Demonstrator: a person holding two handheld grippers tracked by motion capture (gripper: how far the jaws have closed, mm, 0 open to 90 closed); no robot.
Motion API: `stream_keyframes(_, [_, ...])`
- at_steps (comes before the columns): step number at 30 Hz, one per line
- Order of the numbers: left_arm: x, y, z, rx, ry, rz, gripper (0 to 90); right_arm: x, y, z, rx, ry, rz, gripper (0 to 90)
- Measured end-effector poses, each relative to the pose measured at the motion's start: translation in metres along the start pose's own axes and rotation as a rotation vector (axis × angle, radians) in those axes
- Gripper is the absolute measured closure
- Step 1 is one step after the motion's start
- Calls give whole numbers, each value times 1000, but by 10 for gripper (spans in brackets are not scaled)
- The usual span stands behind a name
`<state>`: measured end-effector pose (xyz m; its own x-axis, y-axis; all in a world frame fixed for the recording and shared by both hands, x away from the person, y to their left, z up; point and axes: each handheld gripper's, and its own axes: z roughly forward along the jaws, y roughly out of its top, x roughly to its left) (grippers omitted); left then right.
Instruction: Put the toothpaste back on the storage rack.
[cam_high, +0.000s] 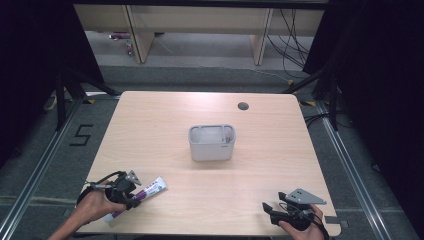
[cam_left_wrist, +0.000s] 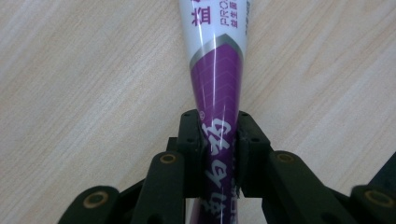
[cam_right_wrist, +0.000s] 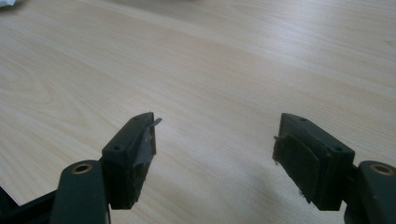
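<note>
Right at the near edge of the table (cam_high: 210, 100), the left gripper (cam_left_wrist: 219, 140) has its jaws pressed tight on both sides of the purple-and-white tube (cam_left_wrist: 217, 74), which lies flat at the front left corner. Over at the front right, the right gripper (cam_right_wrist: 215, 140) hovers above bare wood, jaws wide apart, nothing between them. The grey container (cam_high: 212, 142) stands mid-table, well apart from both

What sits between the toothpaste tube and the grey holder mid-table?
Nothing visible. The left gripper is shut on the toothpaste tube at the near left edge; bare table lies between it and the grey holder.
</note>
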<state>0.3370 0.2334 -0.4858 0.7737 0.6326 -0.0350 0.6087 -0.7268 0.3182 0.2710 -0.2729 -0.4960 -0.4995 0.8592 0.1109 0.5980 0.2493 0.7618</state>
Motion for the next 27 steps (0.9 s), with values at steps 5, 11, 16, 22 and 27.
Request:
stream_keyframes(5, [-1,1,0,4,5,13,749,-1,0,0,11,3,-6,292])
stream_keyframes(11, [-1,1,-1,13,6,33,757,0,0,0,-1,-1,-2,292])
stream_keyframes(16, [-2,3,-2,16,0,61,761,-1,0,0,6,0,-5,292])
stream_keyframes(22, [-1,9,-14,-75,10,51,762,-2,0,0,0,-2,-12,292])
stream_keyframes(27, [3,17,-27,-173,-4,6,762,-2,0,1,1,0,-10,292])
